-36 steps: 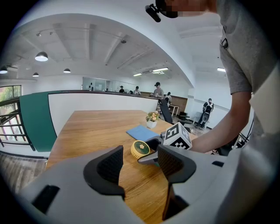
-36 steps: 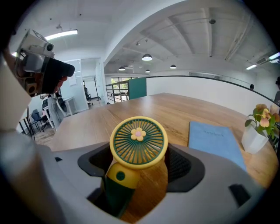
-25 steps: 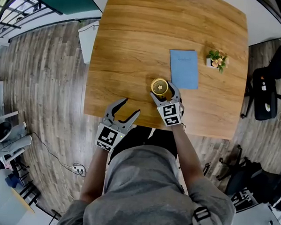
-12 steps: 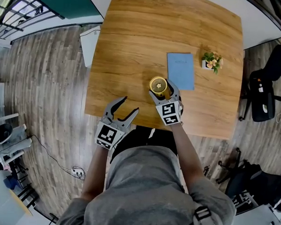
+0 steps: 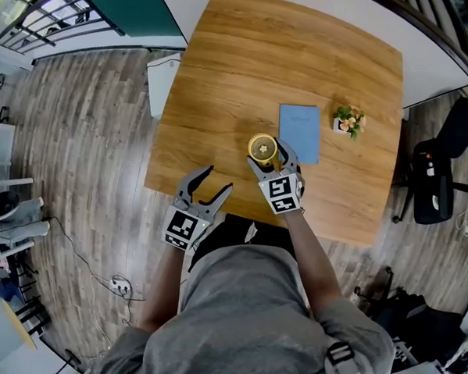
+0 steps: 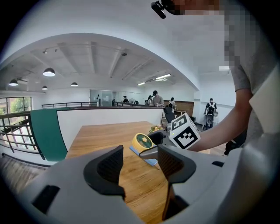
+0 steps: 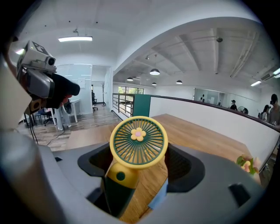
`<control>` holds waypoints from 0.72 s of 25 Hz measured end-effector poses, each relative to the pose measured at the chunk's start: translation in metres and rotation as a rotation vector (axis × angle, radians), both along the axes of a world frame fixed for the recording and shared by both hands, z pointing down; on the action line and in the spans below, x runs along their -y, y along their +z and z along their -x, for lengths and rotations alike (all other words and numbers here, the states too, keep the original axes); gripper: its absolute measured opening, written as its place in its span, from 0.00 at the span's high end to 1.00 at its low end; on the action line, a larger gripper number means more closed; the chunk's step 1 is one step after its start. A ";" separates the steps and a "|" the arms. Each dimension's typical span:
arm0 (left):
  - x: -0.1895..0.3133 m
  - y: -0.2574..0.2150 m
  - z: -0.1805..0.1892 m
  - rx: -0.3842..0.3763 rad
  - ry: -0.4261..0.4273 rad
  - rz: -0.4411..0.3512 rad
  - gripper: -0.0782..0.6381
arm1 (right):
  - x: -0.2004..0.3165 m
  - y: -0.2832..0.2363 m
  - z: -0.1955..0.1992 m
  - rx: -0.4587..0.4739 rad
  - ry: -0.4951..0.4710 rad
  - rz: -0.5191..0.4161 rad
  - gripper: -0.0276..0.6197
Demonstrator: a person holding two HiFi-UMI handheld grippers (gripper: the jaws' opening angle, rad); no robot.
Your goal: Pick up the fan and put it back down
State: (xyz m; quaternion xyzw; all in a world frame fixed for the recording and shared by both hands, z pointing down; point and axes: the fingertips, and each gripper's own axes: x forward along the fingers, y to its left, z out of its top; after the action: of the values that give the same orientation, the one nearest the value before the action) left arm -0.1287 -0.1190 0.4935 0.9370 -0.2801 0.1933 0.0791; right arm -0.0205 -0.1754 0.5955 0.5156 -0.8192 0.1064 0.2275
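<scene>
The fan (image 5: 262,147) is small, with a round yellow head, a dark green grille and a green handle. My right gripper (image 5: 268,157) is shut on it near the table's front edge. In the right gripper view the fan (image 7: 138,141) stands upright, its handle pinched between the two pads of the right gripper (image 7: 140,168). My left gripper (image 5: 219,178) hangs open at the table's front edge, left of the fan, with nothing between its fingers. The left gripper view shows the fan (image 6: 142,141) beyond the open left gripper (image 6: 140,164).
The wooden table (image 5: 224,80) carries a blue notebook (image 5: 299,132) just right of the fan and a small potted plant (image 5: 348,119) beyond it. A black office chair (image 5: 438,177) stands to the right of the table. A white bin (image 5: 163,81) sits at the table's left edge.
The right gripper has come up a little with the fan in its grip. The left gripper has risen slightly too, still open.
</scene>
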 end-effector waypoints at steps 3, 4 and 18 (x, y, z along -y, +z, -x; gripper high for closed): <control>-0.007 -0.005 -0.002 -0.001 -0.019 -0.003 0.53 | 0.002 -0.013 -0.004 -0.004 -0.010 -0.015 0.37; -0.009 -0.006 -0.003 -0.001 -0.025 -0.005 0.53 | 0.002 -0.017 -0.005 -0.006 -0.013 -0.023 0.37; -0.024 -0.025 -0.010 0.001 -0.123 -0.048 0.53 | 0.011 -0.069 -0.023 -0.011 -0.068 -0.110 0.37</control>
State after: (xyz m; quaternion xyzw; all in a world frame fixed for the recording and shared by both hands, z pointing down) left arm -0.1185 -0.0953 0.4683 0.9194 -0.3420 0.1818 0.0679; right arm 0.0030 -0.1862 0.5267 0.4999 -0.8395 0.0503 0.2067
